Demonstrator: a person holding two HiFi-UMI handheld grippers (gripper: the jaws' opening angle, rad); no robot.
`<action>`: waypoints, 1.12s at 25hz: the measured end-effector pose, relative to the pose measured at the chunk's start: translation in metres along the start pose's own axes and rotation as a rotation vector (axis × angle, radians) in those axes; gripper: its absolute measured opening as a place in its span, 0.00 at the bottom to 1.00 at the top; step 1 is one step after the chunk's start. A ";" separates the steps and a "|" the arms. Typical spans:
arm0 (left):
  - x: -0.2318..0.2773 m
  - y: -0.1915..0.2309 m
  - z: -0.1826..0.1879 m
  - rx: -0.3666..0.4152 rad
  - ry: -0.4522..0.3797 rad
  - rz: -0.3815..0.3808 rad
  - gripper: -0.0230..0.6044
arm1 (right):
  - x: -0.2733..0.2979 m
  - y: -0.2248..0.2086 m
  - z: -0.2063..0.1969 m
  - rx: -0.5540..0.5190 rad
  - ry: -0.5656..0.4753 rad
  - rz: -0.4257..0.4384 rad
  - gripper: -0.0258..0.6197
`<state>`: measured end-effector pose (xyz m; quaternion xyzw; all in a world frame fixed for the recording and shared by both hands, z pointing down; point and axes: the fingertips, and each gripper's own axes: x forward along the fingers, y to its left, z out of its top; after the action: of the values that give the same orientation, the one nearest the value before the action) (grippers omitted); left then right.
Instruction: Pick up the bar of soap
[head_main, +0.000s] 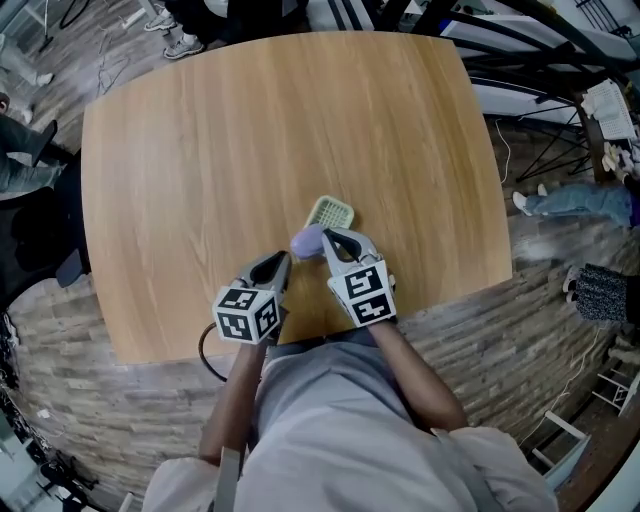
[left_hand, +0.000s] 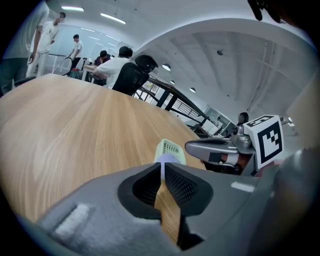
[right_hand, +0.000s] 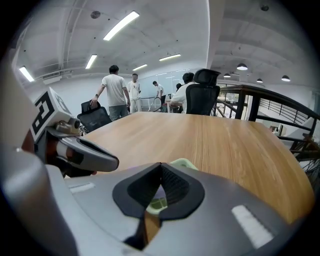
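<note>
**Head view: bar of soap flanked, neither gripper ready**

On the table (head_main: 200, 200), the right gripper (head_main: 332, 238), jaws together and empty, sits just beside the soap at 3 o'clock. The left gripper (head_main: 283, 260), jaws barely parted, sits at 8 o'clock. The bar of soap (head_main: 307, 241) lies at the green dish's (head_main: 333, 211) 7 o'clock end. One gripper probably needs to open wide and straddle the bar squarely.

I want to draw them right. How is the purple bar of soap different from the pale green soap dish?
The purple bar of soap is lavender, and the pale green plastic soap dish is a light yellowish green. The soap looks smooth and rounded, while the dish is squarish with a slotted grid. The soap lies nearer the person and the dish lies farther back. Both sit close together on the wooden table.
</note>
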<state>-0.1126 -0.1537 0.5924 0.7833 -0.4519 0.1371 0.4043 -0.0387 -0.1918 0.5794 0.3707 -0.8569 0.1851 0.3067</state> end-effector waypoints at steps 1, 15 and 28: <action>0.002 0.000 -0.001 -0.016 -0.002 -0.003 0.09 | 0.002 0.000 -0.004 -0.006 0.014 0.003 0.04; 0.017 0.004 -0.004 -0.146 -0.012 -0.058 0.20 | 0.020 0.003 -0.023 -0.024 0.084 0.030 0.04; 0.032 -0.002 -0.005 -0.283 -0.038 -0.151 0.26 | 0.023 0.003 -0.022 0.013 0.070 0.035 0.04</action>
<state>-0.0921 -0.1682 0.6134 0.7527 -0.4141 0.0264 0.5111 -0.0447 -0.1898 0.6101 0.3508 -0.8507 0.2091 0.3309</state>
